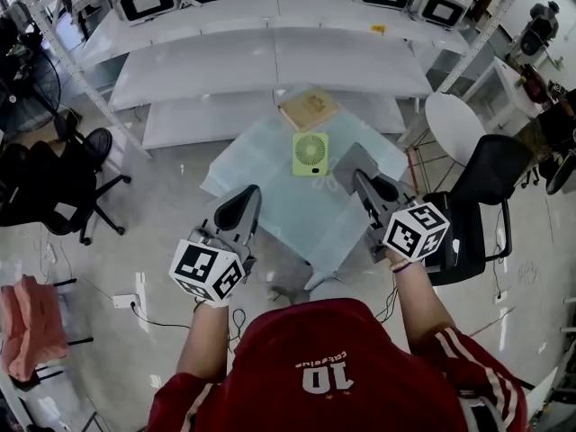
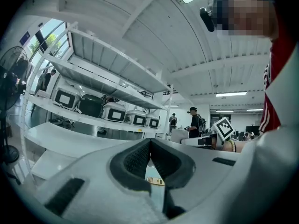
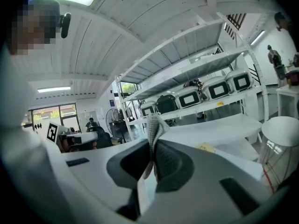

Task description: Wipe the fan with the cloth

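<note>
Nearest, the right gripper (image 3: pixel 153 153) has its fingers (image 3: pixel 172 164) clamped on the one grey cloth (image 3: pixel 154 122), whose end sticks up above them. The left gripper (image 2: pixel 150 146) has its fingers (image 2: pixel 133 160) pressed together on nothing. Both hover over the near part of the glass worktop (image 1: pixel 270 201), apart from the single green fan (image 1: pixel 310 153) farther in. Wiping looks not yet begun; the approach is in hand. Next, the cloth needs carrying forward and down onto the fan. One tan box (image 1: pixel 308 108) lies just beyond.

A green fan (image 1: pixel 310 153) lies on a glass table (image 1: pixel 256 165) beyond the left gripper (image 1: pixel 253 193), right gripper (image 1: pixel 359 177) and grey cloth (image 1: pixel 347 159).
</note>
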`<state>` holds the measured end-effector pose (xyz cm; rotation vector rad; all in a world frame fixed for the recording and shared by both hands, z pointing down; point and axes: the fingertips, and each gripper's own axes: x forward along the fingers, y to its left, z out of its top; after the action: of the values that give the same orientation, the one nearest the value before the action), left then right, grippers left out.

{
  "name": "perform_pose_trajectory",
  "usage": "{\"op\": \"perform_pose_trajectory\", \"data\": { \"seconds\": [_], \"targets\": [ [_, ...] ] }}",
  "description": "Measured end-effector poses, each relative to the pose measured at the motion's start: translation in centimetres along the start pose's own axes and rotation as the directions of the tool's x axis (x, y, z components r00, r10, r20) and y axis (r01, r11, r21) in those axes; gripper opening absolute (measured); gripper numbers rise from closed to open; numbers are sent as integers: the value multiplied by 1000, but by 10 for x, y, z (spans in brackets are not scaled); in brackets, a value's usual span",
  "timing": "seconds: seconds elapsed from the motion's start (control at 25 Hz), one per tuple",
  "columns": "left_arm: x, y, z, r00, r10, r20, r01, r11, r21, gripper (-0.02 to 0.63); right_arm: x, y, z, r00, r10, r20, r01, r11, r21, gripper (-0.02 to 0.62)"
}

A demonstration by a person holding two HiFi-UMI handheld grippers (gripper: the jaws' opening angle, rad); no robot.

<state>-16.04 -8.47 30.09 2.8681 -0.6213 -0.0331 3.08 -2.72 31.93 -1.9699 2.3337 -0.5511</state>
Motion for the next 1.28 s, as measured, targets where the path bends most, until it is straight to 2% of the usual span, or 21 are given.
{"op": "perform_pose_trajectory", "data": {
  "seconds": [0.2,0.4,0.6,0.88,1.16,1.28],
  "targets": [
    [26,5,-9,1000,23,-1,-23,1000,-7,5,22,-24,-13,998,29,-56,-28,1000,15,20],
    [62,16,-17,997,68,-22,-68,997,25,5,60,-55,-25,988,106,-110,-103,994,35,20],
    [98,27,-30,988,153,-25,-153,988,-9,5,96,-95,-37,965,189,-181,-184,982,43,20],
    [141,33,-53,978,204,-34,-204,979,-4,5,135,-133,-63,931,267,-251,-257,964,71,20],
    [162,51,-74,949,313,-30,-314,948,-54,5,172,-160,-87,897,324,-300,-303,946,115,20],
    [169,54,-79,940,340,-36,-341,939,-48,5,184,-164,-98,876,352,-329,-330,936,122,18]
  ]
}}
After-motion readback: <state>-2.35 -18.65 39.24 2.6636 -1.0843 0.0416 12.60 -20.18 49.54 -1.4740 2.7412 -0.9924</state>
